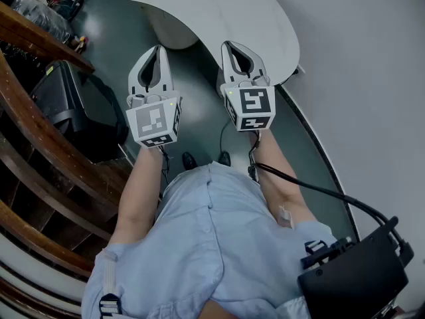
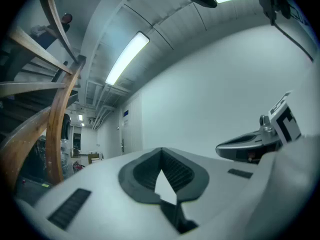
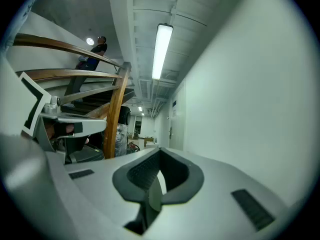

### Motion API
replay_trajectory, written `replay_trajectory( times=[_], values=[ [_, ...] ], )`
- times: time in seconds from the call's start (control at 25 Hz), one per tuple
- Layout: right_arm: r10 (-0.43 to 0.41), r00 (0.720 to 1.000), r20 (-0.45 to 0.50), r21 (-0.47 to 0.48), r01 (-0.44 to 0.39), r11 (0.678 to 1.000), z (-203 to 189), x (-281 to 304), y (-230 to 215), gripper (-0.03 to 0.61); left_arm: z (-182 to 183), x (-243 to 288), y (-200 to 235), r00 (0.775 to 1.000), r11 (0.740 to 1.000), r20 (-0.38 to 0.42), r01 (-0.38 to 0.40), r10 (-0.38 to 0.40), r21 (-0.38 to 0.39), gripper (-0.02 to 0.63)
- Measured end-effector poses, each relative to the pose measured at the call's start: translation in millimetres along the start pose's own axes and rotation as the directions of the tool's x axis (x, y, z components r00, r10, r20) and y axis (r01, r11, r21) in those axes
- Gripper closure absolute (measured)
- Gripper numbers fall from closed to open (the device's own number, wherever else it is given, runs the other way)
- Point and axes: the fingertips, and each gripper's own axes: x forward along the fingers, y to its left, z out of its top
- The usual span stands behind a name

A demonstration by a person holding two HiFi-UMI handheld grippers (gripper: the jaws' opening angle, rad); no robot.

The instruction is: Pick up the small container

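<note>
No small container shows in any view. In the head view my left gripper (image 1: 158,48) and right gripper (image 1: 230,44) are held side by side in front of the person's body, pointing toward the near edge of a white table (image 1: 219,12). Both have their jaws shut with nothing between them. The left gripper view looks along its shut jaws (image 2: 161,150) at a white wall and ceiling, with the right gripper (image 2: 250,144) to the side. The right gripper view shows its shut jaws (image 3: 160,150) and the left gripper (image 3: 70,126) to the left.
A curved wooden stair railing (image 1: 40,145) runs down the left side, with a black cart (image 1: 66,105) beside it. A white wall (image 1: 372,78) stands at the right. A black box with a cable (image 1: 352,281) hangs at the person's right hip. A corridor (image 3: 142,134) lies ahead.
</note>
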Motion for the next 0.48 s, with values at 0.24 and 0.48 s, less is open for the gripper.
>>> replay_trajectory(
  times=[0.24,0.48],
  values=[
    [-0.007,1.000,0.003,-0.013,0.007,1.000,0.4,1.4,-1.9,0.580,1.3,2.7,3.1,1.000,1.000,0.003,-0.005,0.005,0.002,0.615],
    [0.024,1.000,0.016,-0.006,-0.024,1.000,-4.4,2.1,-6.8,0.578,-6.3,5.0,-0.9,0.999,0.999,-0.011,-0.033,0.033,0.006,0.615]
  ],
)
